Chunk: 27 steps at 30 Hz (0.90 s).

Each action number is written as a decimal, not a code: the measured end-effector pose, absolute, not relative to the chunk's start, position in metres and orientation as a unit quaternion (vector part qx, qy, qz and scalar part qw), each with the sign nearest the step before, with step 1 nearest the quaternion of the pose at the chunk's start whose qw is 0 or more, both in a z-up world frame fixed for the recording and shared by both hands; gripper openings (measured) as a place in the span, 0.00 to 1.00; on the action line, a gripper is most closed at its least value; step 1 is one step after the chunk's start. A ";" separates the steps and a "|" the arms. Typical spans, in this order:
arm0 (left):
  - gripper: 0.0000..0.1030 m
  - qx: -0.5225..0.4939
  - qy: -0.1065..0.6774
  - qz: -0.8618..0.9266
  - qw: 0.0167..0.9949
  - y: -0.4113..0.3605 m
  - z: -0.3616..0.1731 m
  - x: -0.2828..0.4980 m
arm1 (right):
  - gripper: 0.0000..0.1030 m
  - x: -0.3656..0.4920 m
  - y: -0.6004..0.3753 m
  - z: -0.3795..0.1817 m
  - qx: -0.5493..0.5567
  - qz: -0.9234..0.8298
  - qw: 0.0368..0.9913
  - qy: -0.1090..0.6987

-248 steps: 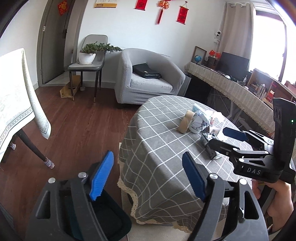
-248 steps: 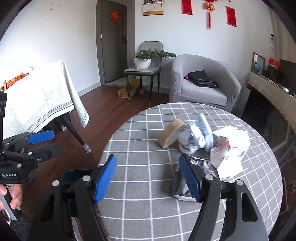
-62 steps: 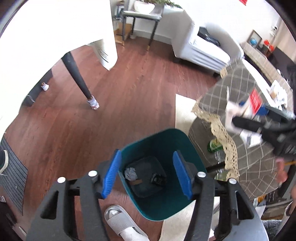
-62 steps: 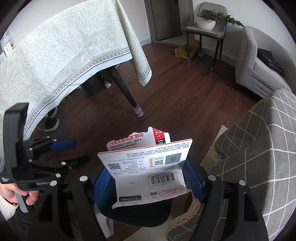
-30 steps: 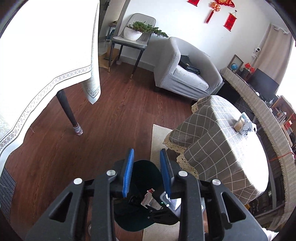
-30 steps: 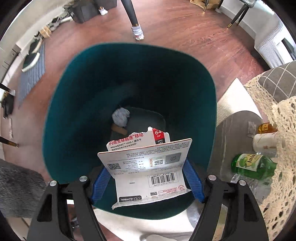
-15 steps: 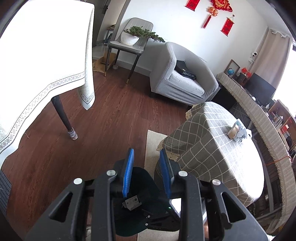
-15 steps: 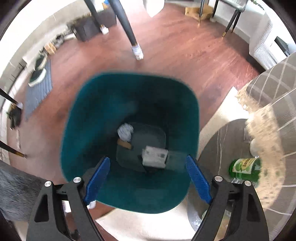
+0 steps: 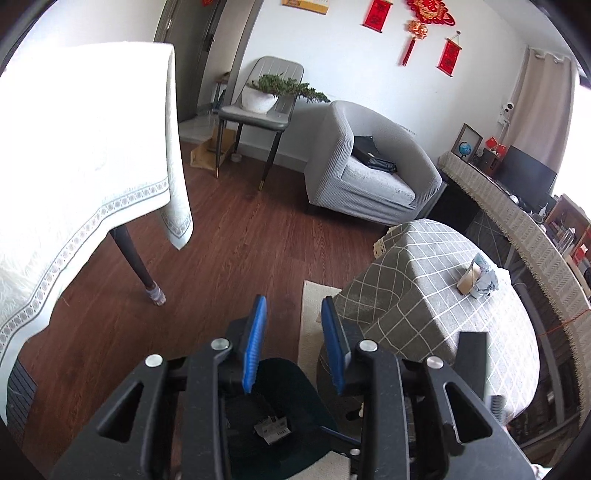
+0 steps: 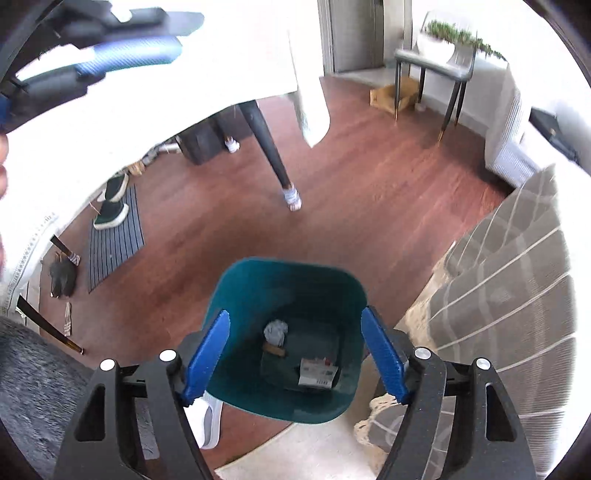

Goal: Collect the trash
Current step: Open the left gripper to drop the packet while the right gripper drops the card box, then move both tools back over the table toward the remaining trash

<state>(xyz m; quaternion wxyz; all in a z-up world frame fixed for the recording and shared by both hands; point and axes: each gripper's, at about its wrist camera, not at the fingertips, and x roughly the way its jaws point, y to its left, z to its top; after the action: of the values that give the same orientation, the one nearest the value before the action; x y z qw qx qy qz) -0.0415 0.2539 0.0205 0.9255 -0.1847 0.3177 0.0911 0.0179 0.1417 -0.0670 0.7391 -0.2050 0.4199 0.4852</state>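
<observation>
The card packet [image 10: 317,372] that the right gripper [image 10: 295,354] pinched a second ago now lies in the green bin [image 10: 236,295]; its jaws stand spread and empty, having just narrowed slightly. The left gripper [image 9: 293,345] hangs part-open, holding nothing, and more trash [image 9: 476,282], seemingly paper, waits on the round table [image 9: 424,295].

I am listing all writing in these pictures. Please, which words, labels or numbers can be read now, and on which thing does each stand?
None can be read with certainty.
White packaging card in the teal trash bin: red and black print, too blurred.
Red wall hangings: gold characters, too small.
Calendar at the top edge: cut off, unreadable.
</observation>
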 end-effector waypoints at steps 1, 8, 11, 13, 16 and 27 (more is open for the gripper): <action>0.34 -0.178 0.316 0.086 0.928 0.250 0.021 -0.040 | 0.71 0.020 0.138 -0.058 -0.201 0.486 0.745 0.411; 0.42 -0.147 0.292 0.060 0.943 0.216 0.028 -0.029 | 0.67 0.042 0.100 -0.020 -0.173 0.451 0.792 0.373; 0.45 -0.141 0.287 0.051 0.946 0.202 0.028 -0.024 | 0.65 0.056 0.078 -0.007 -0.161 0.433 0.809 0.364; 0.46 -0.138 0.286 0.044 0.947 0.191 0.028 -0.018 | 0.65 0.064 0.063 0.001 -0.154 0.419 0.821 0.356; 0.54 -0.136 0.283 0.029 0.949 0.174 0.024 -0.008 | 0.65 0.075 0.038 0.009 -0.149 0.392 0.840 0.345; 0.63 -0.118 0.305 -0.009 0.945 0.121 0.008 0.036 | 0.64 0.123 -0.047 0.026 -0.126 0.329 0.877 0.328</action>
<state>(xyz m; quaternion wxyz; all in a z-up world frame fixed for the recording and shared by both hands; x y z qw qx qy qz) 0.0355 0.1210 0.0077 0.9450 -0.1181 0.3048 -0.0094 0.1234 -0.0471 0.0262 0.8766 -0.1259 0.3277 0.3291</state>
